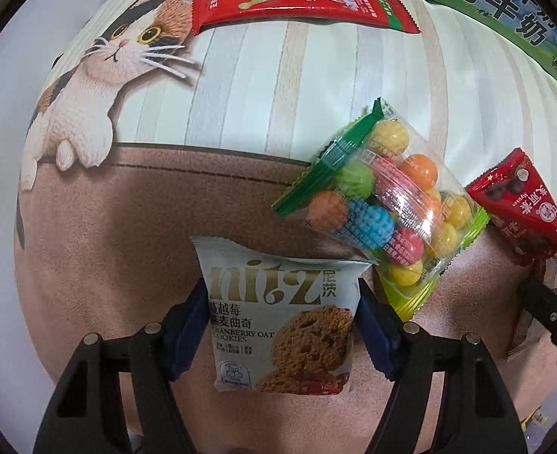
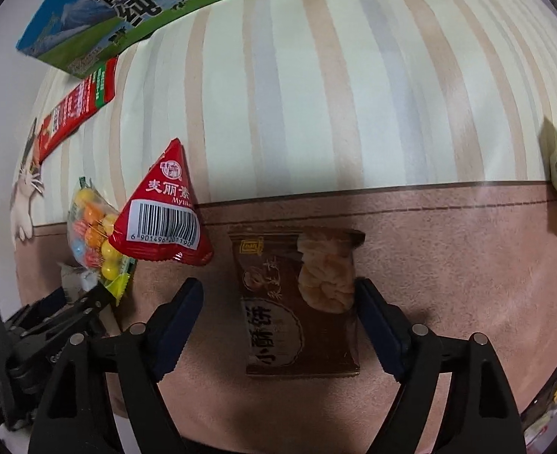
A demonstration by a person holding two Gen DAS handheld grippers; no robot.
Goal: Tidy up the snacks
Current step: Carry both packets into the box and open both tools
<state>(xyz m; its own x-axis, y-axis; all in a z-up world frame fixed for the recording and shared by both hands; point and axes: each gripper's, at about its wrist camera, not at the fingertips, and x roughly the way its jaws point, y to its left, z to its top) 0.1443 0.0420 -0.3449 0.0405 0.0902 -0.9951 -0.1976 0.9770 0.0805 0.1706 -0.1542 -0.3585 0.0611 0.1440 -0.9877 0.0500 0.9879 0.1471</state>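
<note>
While the left gripper (image 1: 280, 321) clamps the cookie packet (image 1: 278, 321) between its jaws, the right gripper (image 2: 278, 325) stands wide around the brown biscuit packet (image 2: 297, 302); candy bag (image 1: 384, 212) at two o'clock.

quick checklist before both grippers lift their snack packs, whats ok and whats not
1. Left gripper pads against both sides of the cranberry oat cookie pack: ok.
2. Right gripper closed on the brown pastry pack: not ok; the right pad is at the pack's edge, the left pad stands clear of it.
3. Pastry pack centred between the right gripper's fingers: not ok, it sits toward the right one.
4. Gumball bag clear of the cookie pack: cannot tell; its edge meets the pack's top right corner.
5. Red triangular Mylikes pack clear of the right gripper: ok.
6. Grip firm enough to lift the cookie pack: cannot tell.
</note>
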